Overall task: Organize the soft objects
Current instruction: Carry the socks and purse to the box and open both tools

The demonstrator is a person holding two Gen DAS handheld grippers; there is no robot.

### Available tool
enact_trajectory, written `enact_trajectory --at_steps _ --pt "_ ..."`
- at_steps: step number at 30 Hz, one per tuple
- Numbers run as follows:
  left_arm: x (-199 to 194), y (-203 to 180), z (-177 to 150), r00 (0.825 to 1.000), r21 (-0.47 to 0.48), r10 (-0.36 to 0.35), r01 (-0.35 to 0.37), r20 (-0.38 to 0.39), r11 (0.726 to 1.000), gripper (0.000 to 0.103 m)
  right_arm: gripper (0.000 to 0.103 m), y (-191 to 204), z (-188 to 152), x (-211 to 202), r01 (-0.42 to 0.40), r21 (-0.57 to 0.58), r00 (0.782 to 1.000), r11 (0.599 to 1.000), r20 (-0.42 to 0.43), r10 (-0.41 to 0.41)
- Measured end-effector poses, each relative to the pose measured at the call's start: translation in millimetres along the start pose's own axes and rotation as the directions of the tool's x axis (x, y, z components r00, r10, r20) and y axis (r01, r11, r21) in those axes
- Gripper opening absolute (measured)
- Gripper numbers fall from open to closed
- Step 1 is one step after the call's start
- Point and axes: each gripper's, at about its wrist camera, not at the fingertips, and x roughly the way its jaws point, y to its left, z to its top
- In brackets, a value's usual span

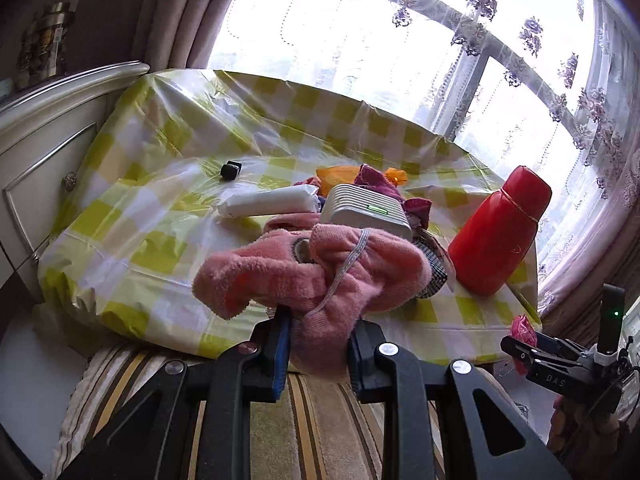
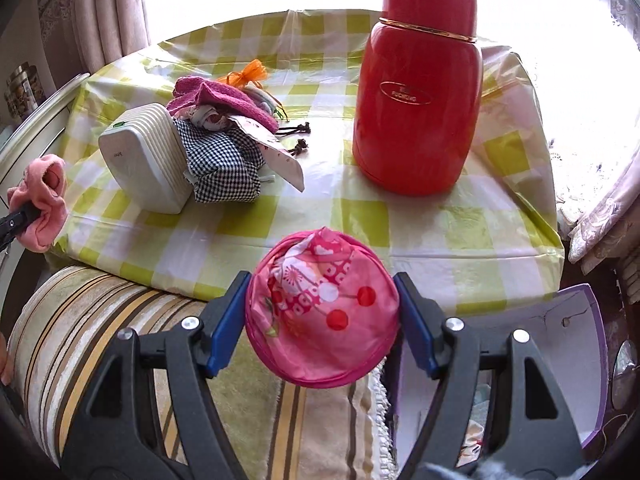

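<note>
My left gripper (image 1: 320, 336) is shut on a pink fleece garment (image 1: 316, 272) and holds it over the table's front edge; it also shows in the right wrist view (image 2: 40, 208). My right gripper (image 2: 320, 320) is shut on a round pink patterned pouch (image 2: 322, 312) in front of the table, also seen small in the left wrist view (image 1: 522, 330). A pile of soft cloths lies mid-table: a magenta towel (image 2: 224, 98), a black-and-white checked cloth (image 2: 222, 168) and an orange mesh bag (image 2: 250, 72).
The table has a yellow-checked plastic cover (image 2: 400, 216). On it stand a red thermos (image 2: 418, 92), a white ribbed device (image 2: 144, 164), a white wrapped roll (image 1: 268, 202) and a small black object (image 1: 231, 169). An open purple-edged box (image 2: 560, 344) sits at lower right. A striped cushion (image 2: 120, 312) lies below.
</note>
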Motion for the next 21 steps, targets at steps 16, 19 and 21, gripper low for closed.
enact_trajectory --at_steps 16,19,21 --pt "16 -172 -29 0.93 0.264 -0.328 0.362 -0.164 0.894 0.026 0.074 -125 -33 -67 0.187 0.23 0.978 0.955 0.044 -0.203" --pt "21 -199 -37 0.908 0.296 -0.364 0.413 -0.207 0.861 0.026 0.074 -139 -36 -74 0.202 0.259 0.974 0.944 0.049 -0.222" --pt "24 -216 -43 0.893 0.312 -0.384 0.443 -0.234 0.841 0.026 0.074 -146 -38 -78 0.211 0.274 0.971 0.938 0.052 -0.234"
